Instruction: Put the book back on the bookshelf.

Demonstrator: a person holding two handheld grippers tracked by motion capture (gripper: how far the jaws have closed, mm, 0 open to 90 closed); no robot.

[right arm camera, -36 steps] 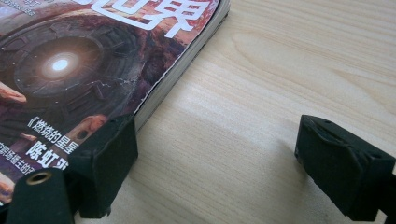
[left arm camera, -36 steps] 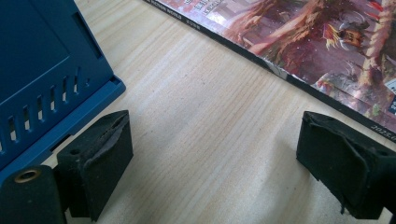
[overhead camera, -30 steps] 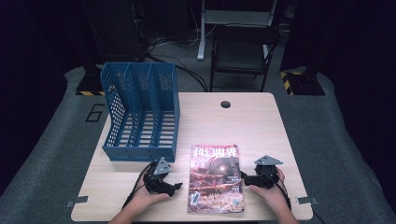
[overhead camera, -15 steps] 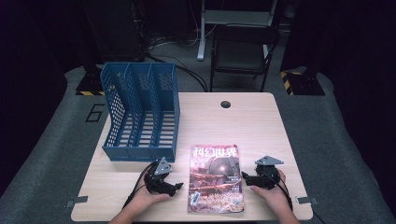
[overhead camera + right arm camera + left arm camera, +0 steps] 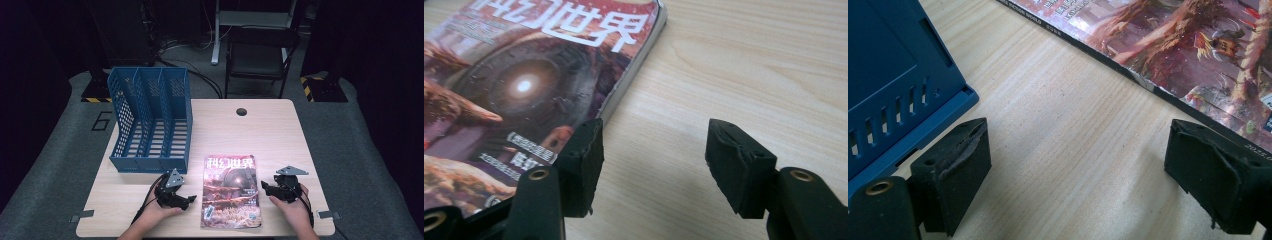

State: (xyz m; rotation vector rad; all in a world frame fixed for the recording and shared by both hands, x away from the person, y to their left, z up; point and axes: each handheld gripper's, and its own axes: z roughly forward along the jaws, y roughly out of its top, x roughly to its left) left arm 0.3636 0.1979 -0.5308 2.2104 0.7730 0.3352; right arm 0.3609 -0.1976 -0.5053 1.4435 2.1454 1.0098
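The magazine [image 5: 231,190] lies flat on the surface [image 5: 270,135], between my two hand-held grippers and just in front of the blue file rack [image 5: 150,120]. My right hand-held gripper [image 5: 651,150] has just been closing, one jaw over the cover's edge, nothing pinched yet. My left hand-held gripper [image 5: 1075,175] stands wide open beside the spine. Closing flat risks sliding off or creasing the cover, since no jaw is under the edge.
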